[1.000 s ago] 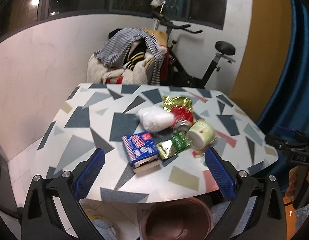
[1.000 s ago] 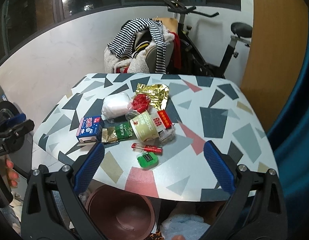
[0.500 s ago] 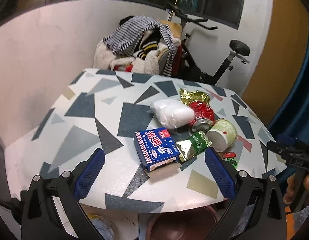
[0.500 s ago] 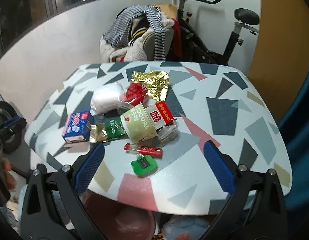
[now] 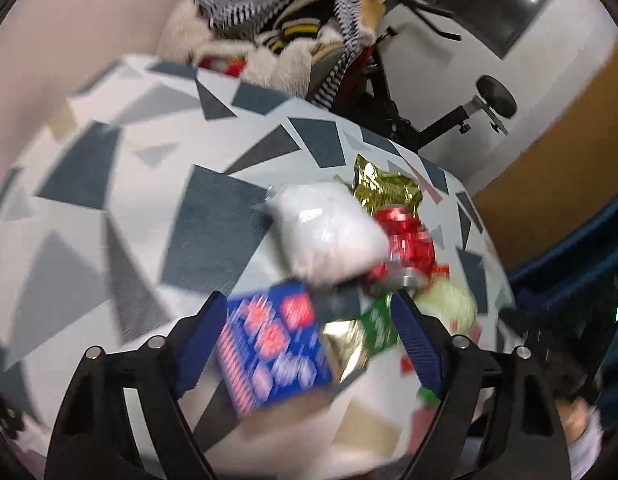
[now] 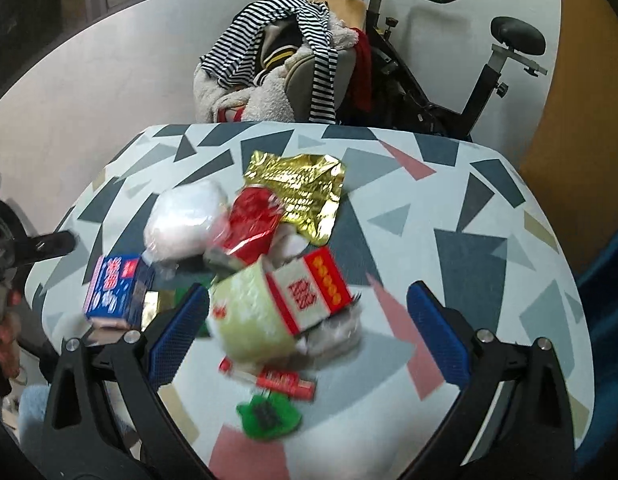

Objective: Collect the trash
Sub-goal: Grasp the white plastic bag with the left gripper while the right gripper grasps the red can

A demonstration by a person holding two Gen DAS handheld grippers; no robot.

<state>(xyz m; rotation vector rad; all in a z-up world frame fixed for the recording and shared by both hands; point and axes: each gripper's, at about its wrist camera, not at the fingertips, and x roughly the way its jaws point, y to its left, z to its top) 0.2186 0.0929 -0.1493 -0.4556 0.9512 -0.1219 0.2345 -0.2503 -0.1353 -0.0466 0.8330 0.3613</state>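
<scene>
Trash lies heaped on the patterned table (image 6: 489,260). The heap holds a white plastic bag (image 5: 329,232), a gold foil wrapper (image 6: 301,188), a crushed red can (image 6: 253,224) and a pale green cup (image 6: 249,316). My left gripper (image 5: 307,304) hovers low over the blue box (image 5: 273,348). Its jaws are closing with the box between them, and the right pad stands apart from it. My right gripper (image 6: 307,300) is open above the cup and a red-and-white carton (image 6: 313,292). A red tube (image 6: 277,380) and a green tag (image 6: 269,416) lie nearer the front edge. The left wrist view is blurred.
A chair heaped with striped clothes (image 6: 285,64) and an exercise bike (image 6: 489,72) stand behind the table. A blue curtain (image 5: 569,240) hangs at the right. The other gripper (image 6: 29,248) and a hand (image 6: 5,340) show at the left edge of the right wrist view.
Both grippers have come down and closer to the trash heap. The left one has rolled and its jaws have narrowed, with the blue box now between them.
</scene>
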